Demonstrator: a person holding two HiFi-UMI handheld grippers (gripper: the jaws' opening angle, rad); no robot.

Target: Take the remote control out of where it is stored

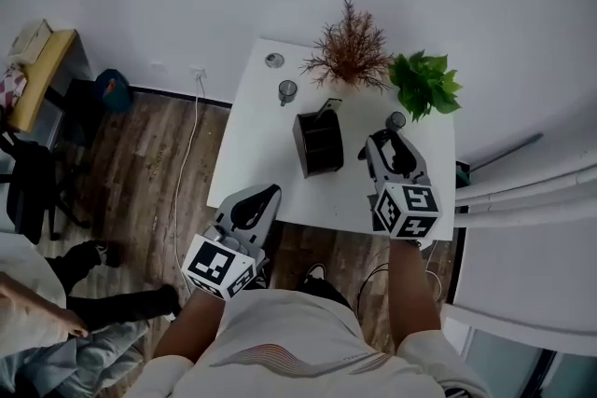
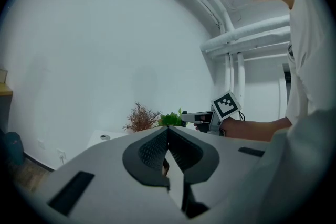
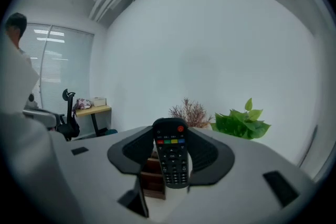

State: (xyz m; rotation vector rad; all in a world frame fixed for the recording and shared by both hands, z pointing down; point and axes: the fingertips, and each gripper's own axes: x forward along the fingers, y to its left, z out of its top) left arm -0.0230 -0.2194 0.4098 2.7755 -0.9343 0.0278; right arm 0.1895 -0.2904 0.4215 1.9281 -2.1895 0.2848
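the black plastic remote control (image 3: 172, 157) looks matt. the right gripper (image 3: 171, 134) has dark, ribbed, rough-looking pads (image 3: 202, 153) and a smooth, pale grey plastic shell. the dark brown open box (image 3: 151, 176) shows wood grain. the white table (image 1: 256, 140) looks smooth and matt, and the brown plank floor (image 1: 140, 172) looks wooden.

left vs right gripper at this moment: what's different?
The right gripper has its jaws clamped on the remote control; the left gripper has its jaws together with nothing between them. The right gripper is over the table, beside the black holder; the left gripper is at the table's near edge. Both are the same white two-jaw design.
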